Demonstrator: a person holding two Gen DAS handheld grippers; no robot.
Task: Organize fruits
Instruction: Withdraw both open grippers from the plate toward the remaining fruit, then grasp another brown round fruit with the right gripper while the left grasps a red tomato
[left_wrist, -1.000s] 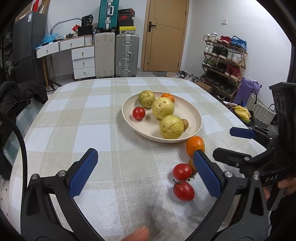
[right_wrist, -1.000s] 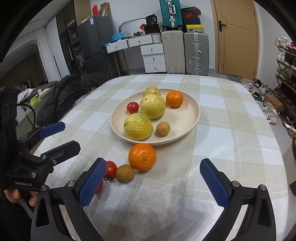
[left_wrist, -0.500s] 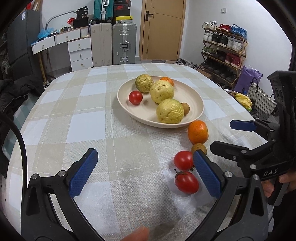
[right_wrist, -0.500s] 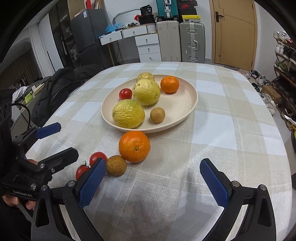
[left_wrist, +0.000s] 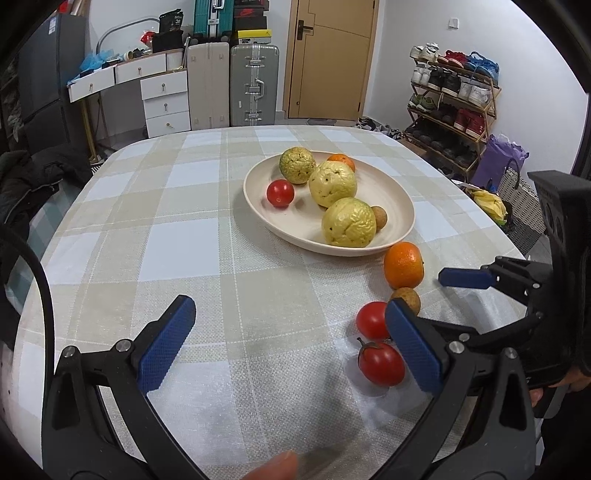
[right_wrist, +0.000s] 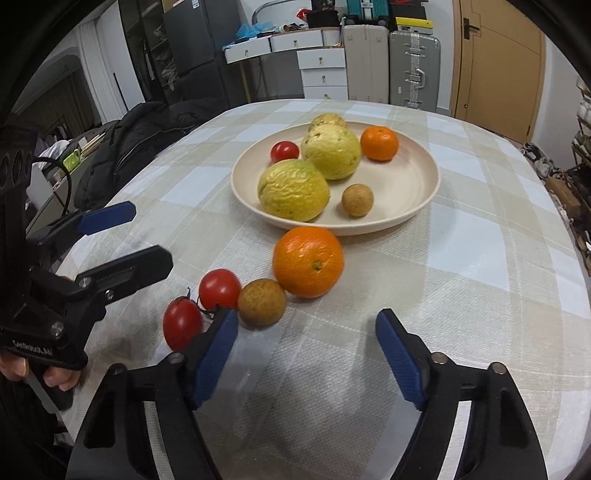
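Fingers (left_wrist: 413, 345) partly hiding longan (left_wrist: 405, 299)

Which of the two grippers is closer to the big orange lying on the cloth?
Right. The right gripper, jaws closing on nothing, sits just short of the orange. The left gripper is open, off to the side beyond the tomatoes.

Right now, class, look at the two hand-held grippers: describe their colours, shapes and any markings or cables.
Both are black plastic frames with two angled arms, silver screws and blue textured pads. The left gripper has a black cable looping beside it and white lettering, too small to read, on its side. The right gripper looks the same in build.
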